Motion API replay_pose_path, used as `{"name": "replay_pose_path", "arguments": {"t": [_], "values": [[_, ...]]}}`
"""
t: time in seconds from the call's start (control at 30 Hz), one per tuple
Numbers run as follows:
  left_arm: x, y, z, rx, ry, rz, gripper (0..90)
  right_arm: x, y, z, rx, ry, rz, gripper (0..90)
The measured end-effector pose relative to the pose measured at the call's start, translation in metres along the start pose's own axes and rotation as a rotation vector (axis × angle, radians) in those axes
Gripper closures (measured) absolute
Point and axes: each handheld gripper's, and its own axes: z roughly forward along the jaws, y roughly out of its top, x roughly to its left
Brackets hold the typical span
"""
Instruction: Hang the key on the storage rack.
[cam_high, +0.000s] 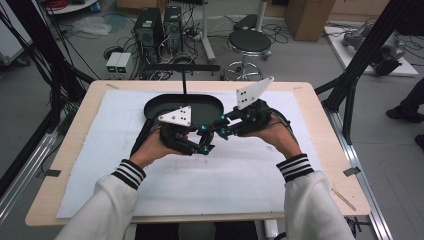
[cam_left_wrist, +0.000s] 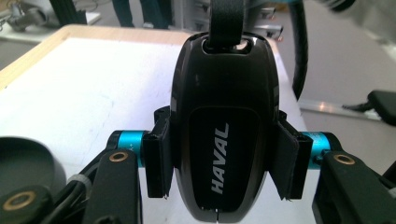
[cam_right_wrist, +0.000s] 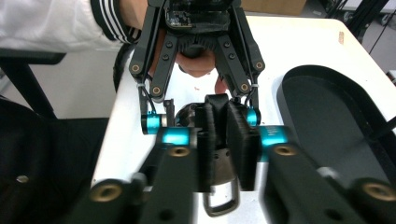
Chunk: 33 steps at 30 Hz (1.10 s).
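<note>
We note the left gripper (cam_high: 206, 148) clamped across the flanks of a glossy black car key fob (cam_left_wrist: 224, 126), marked HAVAL, held just above the white table cover (cam_high: 225, 175) in front of the dark oval tray (cam_high: 150, 107). The shell looks hard, light and slick, so we judge a squeeze on its flat sides safest. Its black strap (cam_left_wrist: 226, 21) is soft and should flex. To the right, the right gripper (cam_right_wrist: 226, 140) has its pads about the strap, not clearly pressing, above a metal ring (cam_right_wrist: 222, 203).
</note>
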Motion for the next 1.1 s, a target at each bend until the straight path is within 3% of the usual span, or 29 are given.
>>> {"name": "replay_pose_path", "arguments": {"t": [0.1, 0.17, 0.37, 0.43, 0.53, 0.67, 0.77, 0.87, 1.1], "values": [[-0.001, -0.001, -0.001, 0.023, 0.013, 0.003, 48.7, 0.001, -0.001, 0.0, 0.007, -0.082, 0.018, 22.0], [-0.001, 0.0, -0.003, 0.019, 0.024, -0.001, 48.7, 0.002, -0.004, 0.0, -0.002, -0.132, 0.044, 10.2], [0.002, -0.001, -0.012, 0.037, 0.09, -0.028, 48.6, 0.004, -0.02, -0.008, -0.064, -0.168, 0.058, 9.4], [0.004, -0.001, -0.015, 0.033, 0.098, -0.044, 48.7, 0.005, -0.026, -0.009, -0.064, -0.19, 0.079, 0.6], [0.006, -0.002, -0.023, 0.03, 0.129, -0.056, 48.7, 0.007, -0.034, -0.013, -0.085, -0.217, 0.101, 0.5], [0.011, -0.004, -0.034, 0.034, 0.186, -0.075, 48.6, 0.012, -0.047, -0.024, -0.123, -0.283, 0.137, 0.5], [0.017, -0.006, -0.046, 0.033, 0.232, -0.106, 48.7, 0.018, -0.058, -0.032, -0.132, -0.38, 0.157, 0.5], [0.022, -0.008, -0.057, 0.03, 0.28, -0.132, 48.7, 0.026, -0.071, -0.039, -0.163, -0.443, 0.191, 0.5], [0.031, -0.008, -0.082, 0.057, 0.391, -0.17, 48.7, 0.04, -0.101, -0.049, -0.243, -0.517, 0.264, 0.5]]}}
